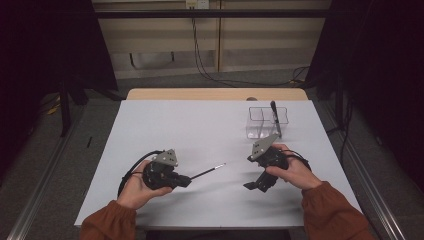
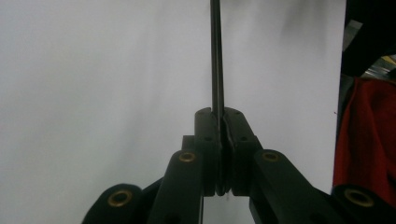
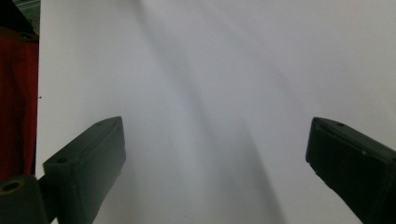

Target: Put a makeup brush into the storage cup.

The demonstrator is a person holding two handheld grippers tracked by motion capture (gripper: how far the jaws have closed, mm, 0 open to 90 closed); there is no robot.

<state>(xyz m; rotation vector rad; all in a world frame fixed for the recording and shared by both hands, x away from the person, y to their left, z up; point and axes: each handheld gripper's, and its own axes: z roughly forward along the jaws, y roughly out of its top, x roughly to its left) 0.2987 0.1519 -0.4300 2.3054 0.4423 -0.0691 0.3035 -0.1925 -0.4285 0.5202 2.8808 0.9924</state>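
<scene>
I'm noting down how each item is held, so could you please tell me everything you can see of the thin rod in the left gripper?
The rod is thin, straight and dark, with a paler tip that looks like metal. The left gripper is shut on one end. The rest sticks out past the jaws, pointing right and away from the person, over the white table. Whether the tip touches the table cannot be told.

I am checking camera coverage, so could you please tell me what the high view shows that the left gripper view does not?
The high view alone takes in the clear box with a dark pen standing in it, the right hand-held gripper with open jaws, and both hands. The left gripper view alone gives a close look at the pads pressed shut on the thin pen. Both show the left hand-held gripper holding that pen over the white table.
</scene>
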